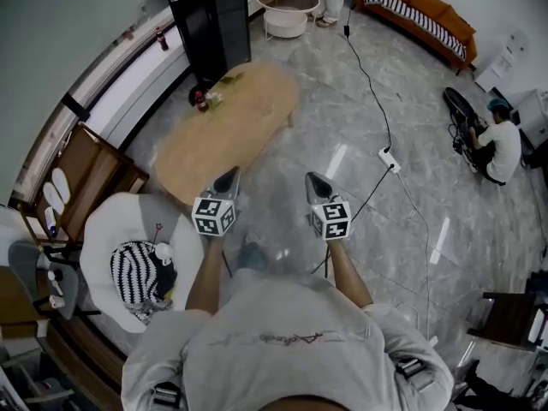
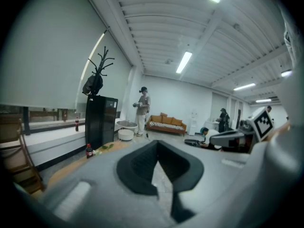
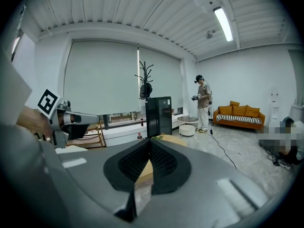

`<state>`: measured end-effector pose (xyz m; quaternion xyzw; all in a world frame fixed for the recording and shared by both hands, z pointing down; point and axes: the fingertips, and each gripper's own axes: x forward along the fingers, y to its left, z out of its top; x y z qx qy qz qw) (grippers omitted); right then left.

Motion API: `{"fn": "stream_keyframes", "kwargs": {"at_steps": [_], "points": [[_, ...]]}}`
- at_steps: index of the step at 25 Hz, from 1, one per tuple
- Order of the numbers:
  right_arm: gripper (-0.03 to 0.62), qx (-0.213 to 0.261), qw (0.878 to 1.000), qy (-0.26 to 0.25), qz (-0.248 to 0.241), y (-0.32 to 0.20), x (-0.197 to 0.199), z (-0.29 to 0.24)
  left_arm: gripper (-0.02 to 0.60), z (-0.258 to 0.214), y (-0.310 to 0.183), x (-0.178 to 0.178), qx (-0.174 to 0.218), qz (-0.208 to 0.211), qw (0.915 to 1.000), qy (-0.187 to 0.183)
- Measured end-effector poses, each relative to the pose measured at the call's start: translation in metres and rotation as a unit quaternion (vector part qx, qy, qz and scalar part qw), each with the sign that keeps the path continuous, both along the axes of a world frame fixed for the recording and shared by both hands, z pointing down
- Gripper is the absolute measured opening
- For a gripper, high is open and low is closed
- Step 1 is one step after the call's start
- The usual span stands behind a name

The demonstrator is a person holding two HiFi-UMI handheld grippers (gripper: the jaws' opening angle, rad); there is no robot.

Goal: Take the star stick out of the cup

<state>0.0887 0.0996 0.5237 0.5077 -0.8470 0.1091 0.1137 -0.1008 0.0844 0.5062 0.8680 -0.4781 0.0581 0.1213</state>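
Approaching the oval wooden table (image 1: pixel 229 120), you hold the left gripper (image 1: pixel 230 175) and the right gripper (image 1: pixel 312 179) out ahead of you, side by side and apart, above the marble floor (image 1: pixel 377 255). Each gripper's fingers are pressed together at the tips, with nothing between them. At the table's far end a red-capped bottle (image 1: pixel 201 102) stands just beside a small blurred green cluster (image 1: pixel 215 98); whether that is the cup with the star stick cannot be told

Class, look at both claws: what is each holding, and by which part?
Nothing: the left claw and right claw are both shut and empty.
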Motion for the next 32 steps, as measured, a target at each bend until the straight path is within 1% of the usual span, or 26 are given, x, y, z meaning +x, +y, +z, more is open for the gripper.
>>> {"fn": "stream_keyframes", "kwargs": {"at_steps": [10, 20, 26, 32], "points": [[0.005, -0.001, 1.0, 0.01, 0.009, -0.103, -0.042, -0.015, -0.003, -0.015, -0.107, -0.035, 0.0, 0.02, 0.9998, 0.01], [0.005, 0.007, 1.0, 0.007, 0.025, -0.189, -0.079, -0.017, -0.003, -0.018, -0.195, -0.068, 0.004, 0.041, 0.9992, 0.005], [0.005, 0.009, 0.999, 0.012, 0.033, -0.22, -0.094, -0.013, -0.003, -0.015, -0.232, -0.08, 0.007, 0.054, 0.9985, 0.004], [0.005, 0.0, 0.999, 0.014, 0.032, -0.23, -0.104, -0.003, -0.003, -0.008, -0.246, -0.084, 0.004, 0.065, 0.9979, 0.002]]}}
